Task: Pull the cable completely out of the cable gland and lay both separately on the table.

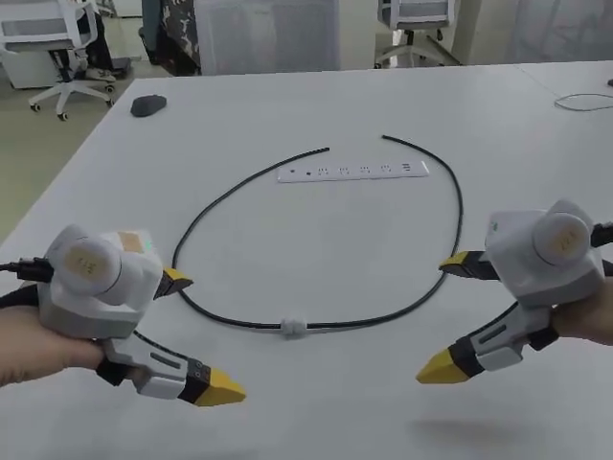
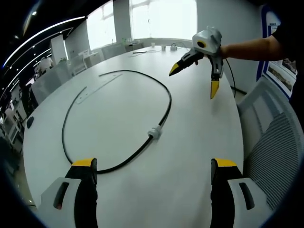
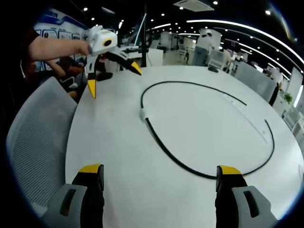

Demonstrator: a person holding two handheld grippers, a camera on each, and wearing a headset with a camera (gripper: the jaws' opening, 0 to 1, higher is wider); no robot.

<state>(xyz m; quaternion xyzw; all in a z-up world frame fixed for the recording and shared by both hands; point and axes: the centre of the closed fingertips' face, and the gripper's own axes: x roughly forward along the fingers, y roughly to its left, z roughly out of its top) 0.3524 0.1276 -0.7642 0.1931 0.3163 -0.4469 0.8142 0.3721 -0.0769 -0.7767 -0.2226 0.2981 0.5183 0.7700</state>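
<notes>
A long black cable (image 1: 458, 201) lies in a wide loop on the white table (image 1: 316, 249). A small white cable gland (image 1: 294, 326) sits on its near stretch, with cable running out both sides. My left gripper (image 1: 206, 335) hovers open to the left of the gland, nothing between its jaws. My right gripper (image 1: 441, 316) hovers open on the right, also holding nothing. The left gripper view shows the gland (image 2: 154, 133) ahead of that gripper (image 2: 154, 164) and the right gripper (image 2: 194, 80) beyond. The right gripper view shows the gland (image 3: 143, 114), the cable (image 3: 190, 83) and the left gripper (image 3: 114, 80).
A white power strip (image 1: 352, 172) lies inside the far part of the loop. A dark mouse (image 1: 147, 105) rests near the far left edge, a thin cable (image 1: 579, 101) at the far right. Office chairs (image 1: 62, 48) stand beyond the table; a mesh chair (image 2: 270, 142) is by the near edge.
</notes>
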